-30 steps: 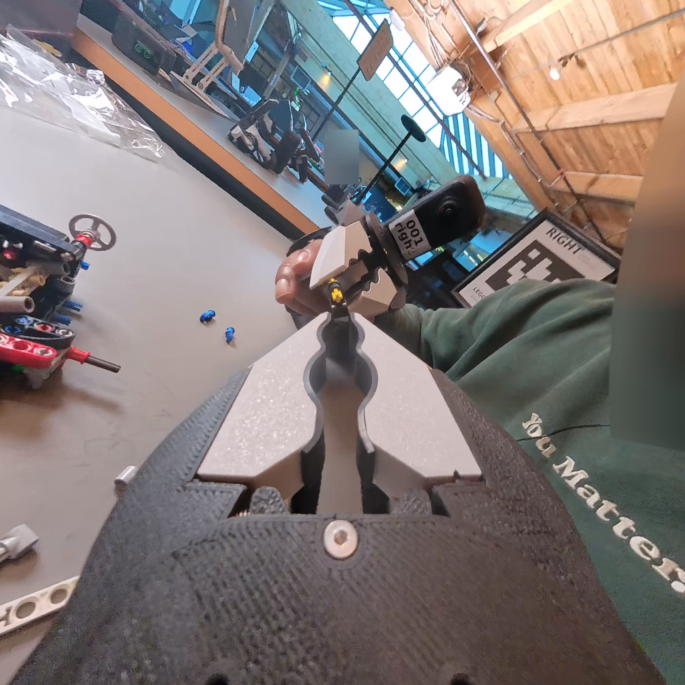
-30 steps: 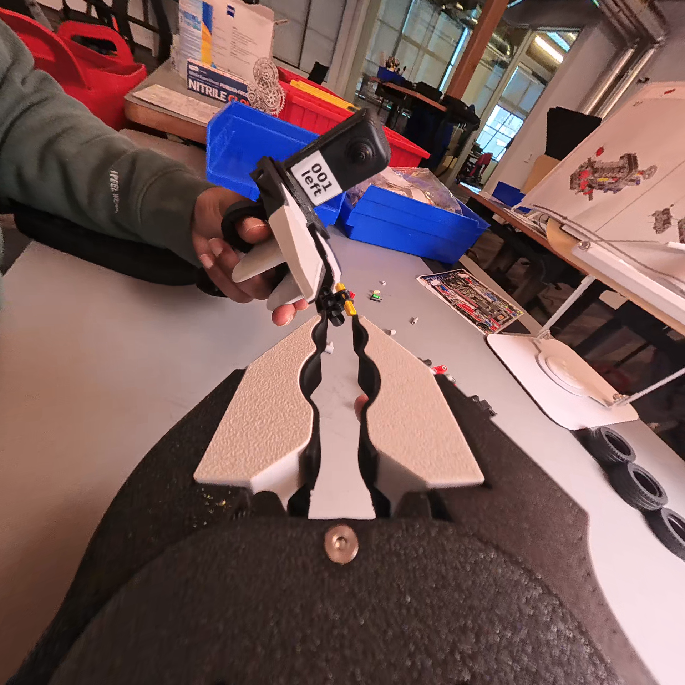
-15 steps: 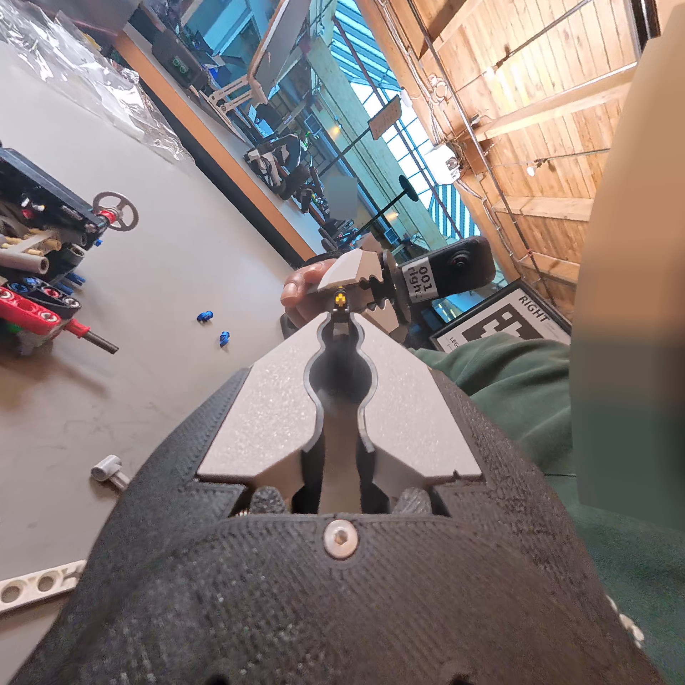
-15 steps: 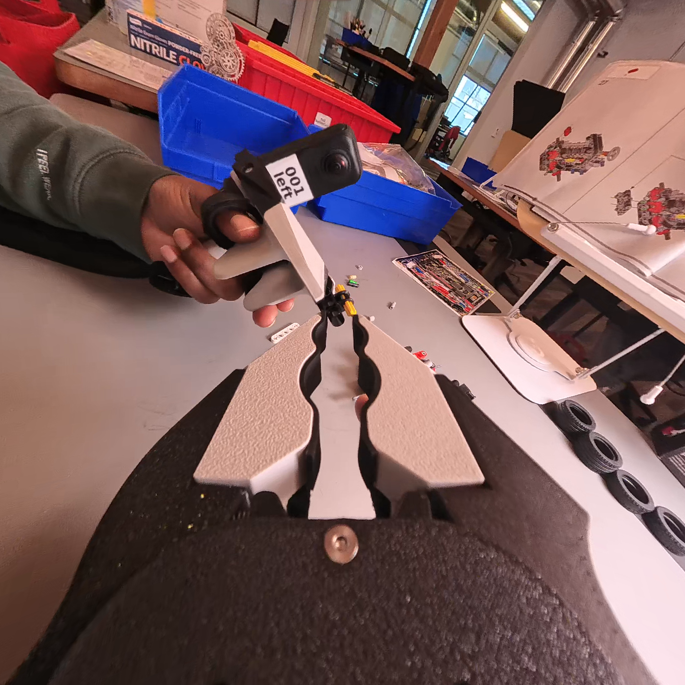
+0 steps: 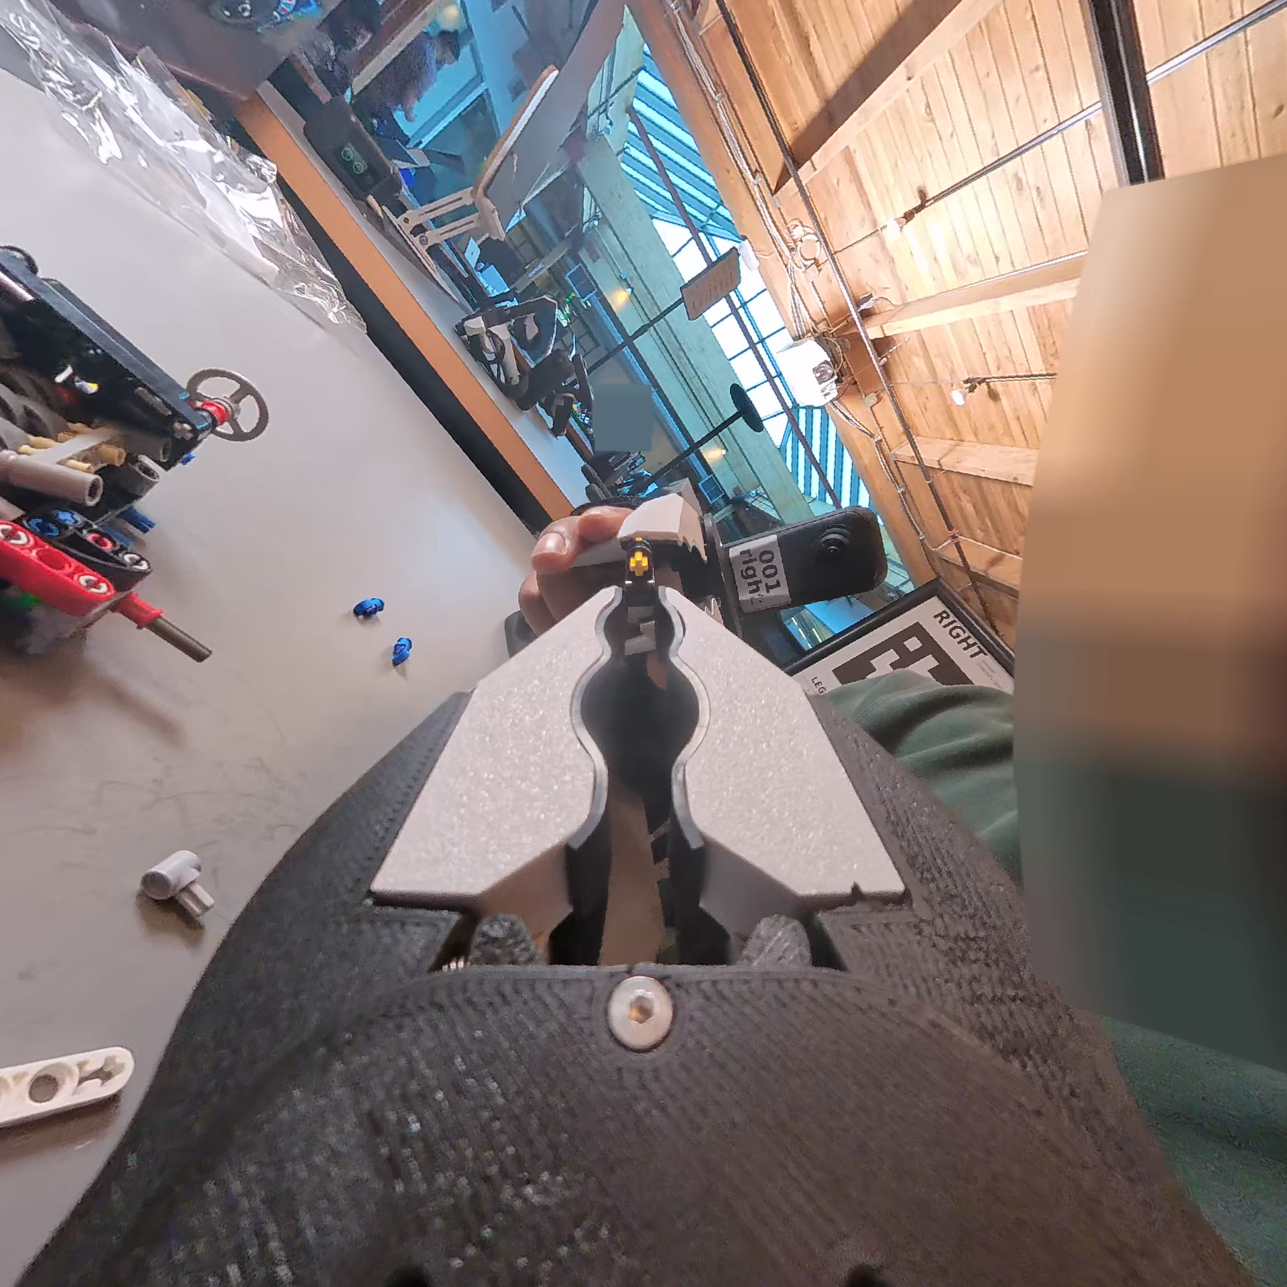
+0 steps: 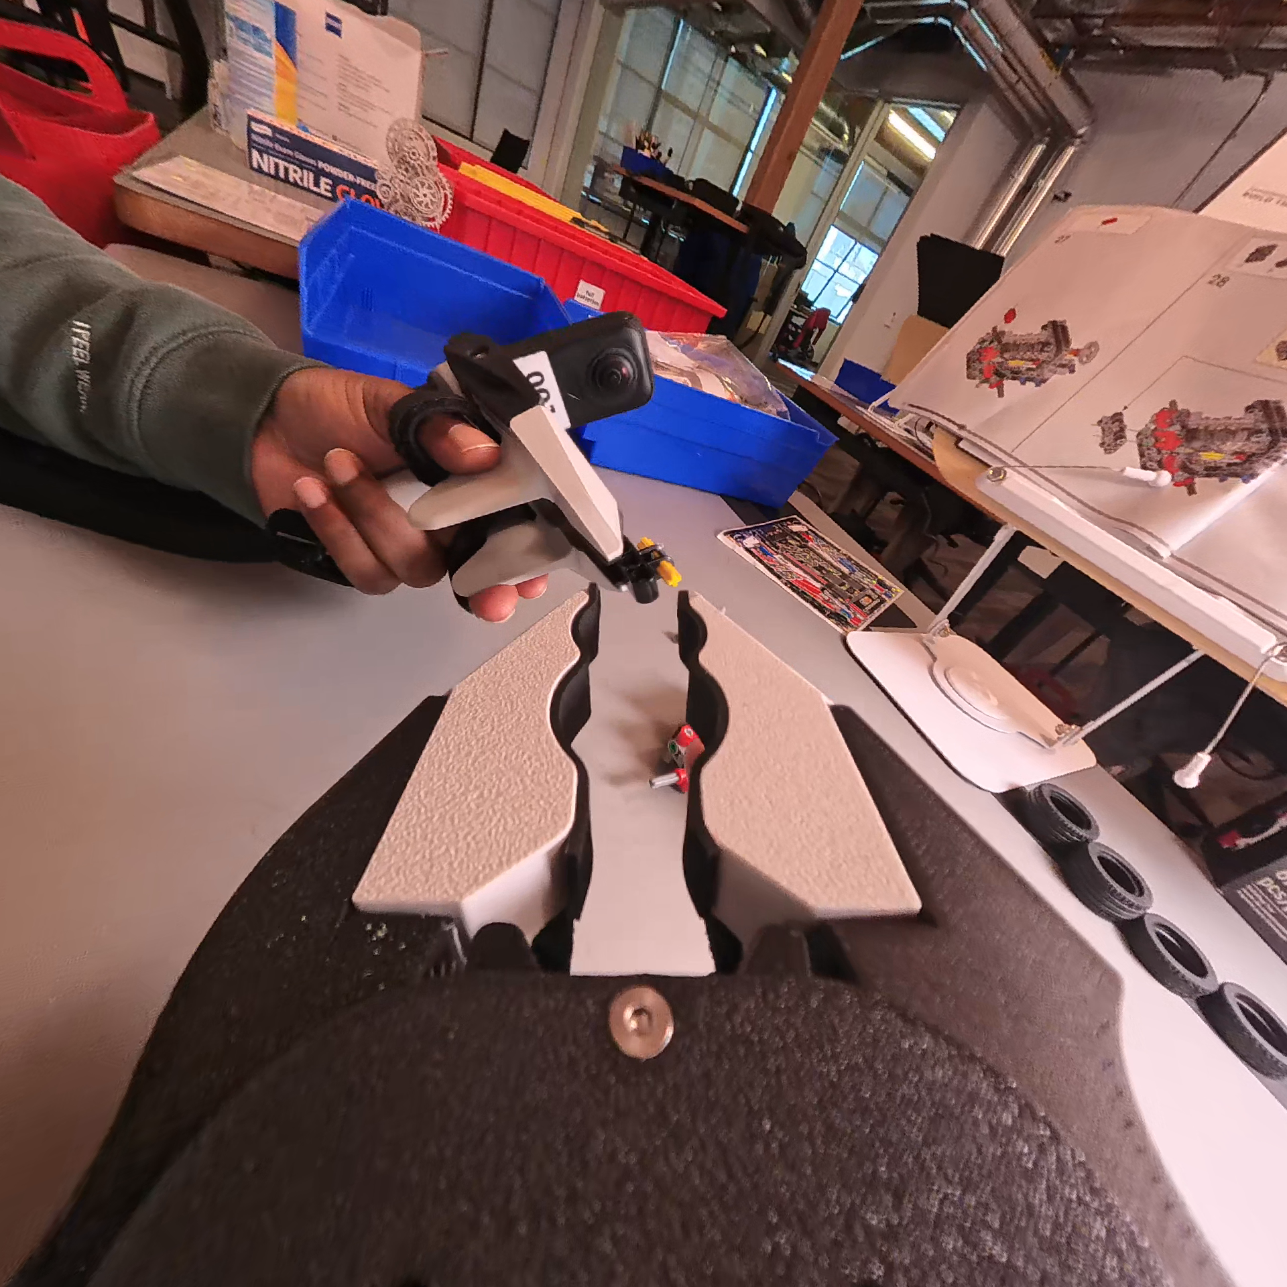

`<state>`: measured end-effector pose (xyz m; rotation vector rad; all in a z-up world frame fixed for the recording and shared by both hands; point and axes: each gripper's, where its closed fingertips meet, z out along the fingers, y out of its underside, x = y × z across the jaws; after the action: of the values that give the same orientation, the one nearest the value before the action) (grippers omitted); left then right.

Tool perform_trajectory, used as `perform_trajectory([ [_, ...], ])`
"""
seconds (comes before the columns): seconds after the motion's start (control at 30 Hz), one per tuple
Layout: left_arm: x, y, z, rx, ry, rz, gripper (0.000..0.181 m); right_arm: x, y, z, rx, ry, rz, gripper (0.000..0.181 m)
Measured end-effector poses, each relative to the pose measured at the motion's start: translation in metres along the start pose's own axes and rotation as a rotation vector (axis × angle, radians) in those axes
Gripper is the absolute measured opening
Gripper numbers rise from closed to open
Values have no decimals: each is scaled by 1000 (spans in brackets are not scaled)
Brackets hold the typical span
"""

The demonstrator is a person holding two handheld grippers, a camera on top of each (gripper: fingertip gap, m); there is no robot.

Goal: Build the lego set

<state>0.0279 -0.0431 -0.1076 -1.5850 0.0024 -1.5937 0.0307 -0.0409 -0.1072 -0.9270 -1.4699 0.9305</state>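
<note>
My left gripper [image 5: 637, 600] is shut on a small black Lego connector with a yellow axle [image 5: 637, 563], held in the air above the grey table [image 5: 292, 710]. In the right wrist view the left gripper [image 6: 604, 565] comes in from the left in a person's hand, with the black and yellow piece [image 6: 648, 565] at its tip. My right gripper [image 6: 639, 604] is open and empty, its tips just below and short of that piece. It also shows in the left wrist view [image 5: 658, 537], right behind the piece. A partly built Lego vehicle [image 5: 76, 432] lies at the far left.
Two blue pins [image 5: 369, 607], a grey connector [image 5: 170, 886] and a white beam [image 5: 63, 1086] lie loose on the table. Blue bins [image 6: 418, 299], a sticker sheet [image 6: 808, 571], an instruction booklet on a stand [image 6: 1114, 404], several tyres [image 6: 1107, 888] and a small red piece [image 6: 681, 753] are on the right.
My right gripper has opened and let go of the black and yellow piece. The left gripper still holds it and has tilted and moved a little up.
</note>
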Motion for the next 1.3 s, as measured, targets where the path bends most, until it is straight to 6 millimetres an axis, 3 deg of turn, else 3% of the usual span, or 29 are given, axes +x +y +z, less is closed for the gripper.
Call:
perform_trajectory([
  [0.6, 1, 3, 1, -38, -38, 88, 5, -6, -5, 0, 36, -18, -11, 20],
  [0.83, 0, 1, 1, -4, -33, 70, 5, 3, -1, 1, 7, 24, 12, 24],
  [0.97, 0, 5, 3, -16, -25, 68, 5, 2, 0, 5, -14, 55, -52, 17],
  [1.1, 6, 18, 5, -125, 34, 47, 6, -7, -2, -2, 8, -54, -46, 16],
  [1.17, 9, 27, 3, -219, 56, 67, 18, -19, -1, -7, 9, -167, -31, 15],
  [1.3, 11, 49, -9, -415, 40, 358, 30, -46, 4, -21, -2, -414, 95, 16],
])
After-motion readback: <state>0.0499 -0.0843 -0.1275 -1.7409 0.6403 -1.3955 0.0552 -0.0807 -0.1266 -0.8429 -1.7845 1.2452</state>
